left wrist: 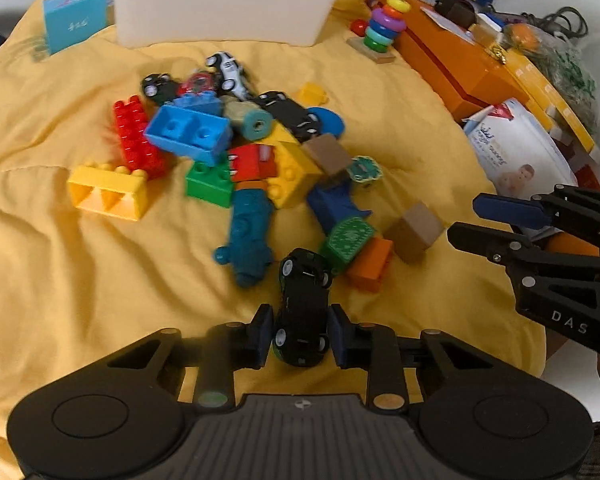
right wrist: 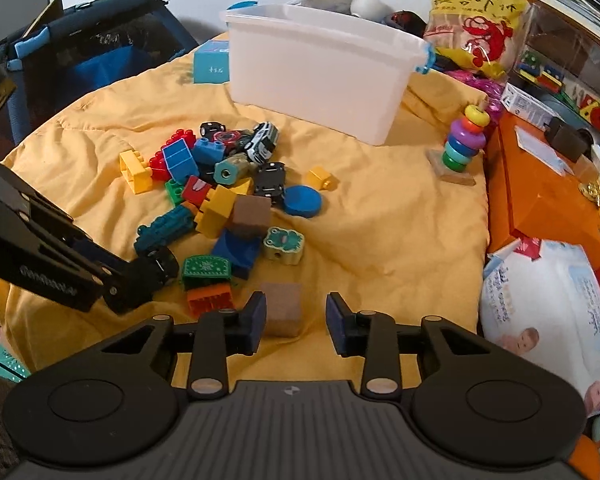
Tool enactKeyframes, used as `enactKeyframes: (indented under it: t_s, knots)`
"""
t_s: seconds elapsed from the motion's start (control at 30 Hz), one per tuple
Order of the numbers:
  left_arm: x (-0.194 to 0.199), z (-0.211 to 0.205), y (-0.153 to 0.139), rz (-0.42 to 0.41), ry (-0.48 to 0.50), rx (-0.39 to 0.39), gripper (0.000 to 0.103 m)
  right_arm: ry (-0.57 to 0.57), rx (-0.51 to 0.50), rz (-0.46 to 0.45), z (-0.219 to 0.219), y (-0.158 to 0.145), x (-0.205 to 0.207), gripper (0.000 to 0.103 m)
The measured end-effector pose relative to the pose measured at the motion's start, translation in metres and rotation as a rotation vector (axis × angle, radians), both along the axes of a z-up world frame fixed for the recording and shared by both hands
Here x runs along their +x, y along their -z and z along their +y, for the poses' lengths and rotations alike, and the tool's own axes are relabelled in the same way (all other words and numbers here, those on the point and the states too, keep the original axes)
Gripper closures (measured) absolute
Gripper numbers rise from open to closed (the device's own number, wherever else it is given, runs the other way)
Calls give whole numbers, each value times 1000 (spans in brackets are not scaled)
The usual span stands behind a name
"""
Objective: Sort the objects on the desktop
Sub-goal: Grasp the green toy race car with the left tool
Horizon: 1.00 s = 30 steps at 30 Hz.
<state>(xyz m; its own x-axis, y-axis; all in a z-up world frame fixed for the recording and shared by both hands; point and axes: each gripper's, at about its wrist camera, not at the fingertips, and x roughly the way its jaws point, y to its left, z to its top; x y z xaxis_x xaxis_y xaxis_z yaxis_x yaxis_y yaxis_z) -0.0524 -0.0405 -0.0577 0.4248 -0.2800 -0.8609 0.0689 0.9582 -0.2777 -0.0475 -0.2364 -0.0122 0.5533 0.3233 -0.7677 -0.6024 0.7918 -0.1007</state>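
Observation:
A black toy car [left wrist: 302, 312] sits between the blue pads of my left gripper [left wrist: 300, 332], which is shut on its sides just above the yellow cloth [left wrist: 60, 240]. In the right wrist view the same car [right wrist: 160, 264] shows at the tip of the left gripper [right wrist: 140, 276]. My right gripper [right wrist: 296, 320] stands open, with a brown cube [right wrist: 282, 310] lying on the cloth just ahead of its fingertips and nearer the left pad. A pile of bricks, cars and blocks [right wrist: 220, 184] lies in the middle of the cloth.
A white plastic bin [right wrist: 320, 76] stands at the back of the cloth. A ring stacker [right wrist: 462, 144], an orange box [right wrist: 540, 192] and a pack of wipes [right wrist: 548, 300] line the right side. A light blue box [left wrist: 74, 20] sits at the back left.

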Motion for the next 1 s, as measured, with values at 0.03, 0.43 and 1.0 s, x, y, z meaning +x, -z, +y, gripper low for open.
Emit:
enactKeyframes:
  t_s: [0.03, 0.43, 1.0]
  knots:
    - [0, -1, -1, -2, 0, 5, 71, 3, 8, 2, -3, 0, 0, 66]
    - [-24, -30, -7, -155, 197, 751, 71, 25, 57, 6, -19, 2, -2, 66]
    - [-40, -2, -9, -235, 348, 411, 59, 104, 3, 5, 27, -1, -21, 60]
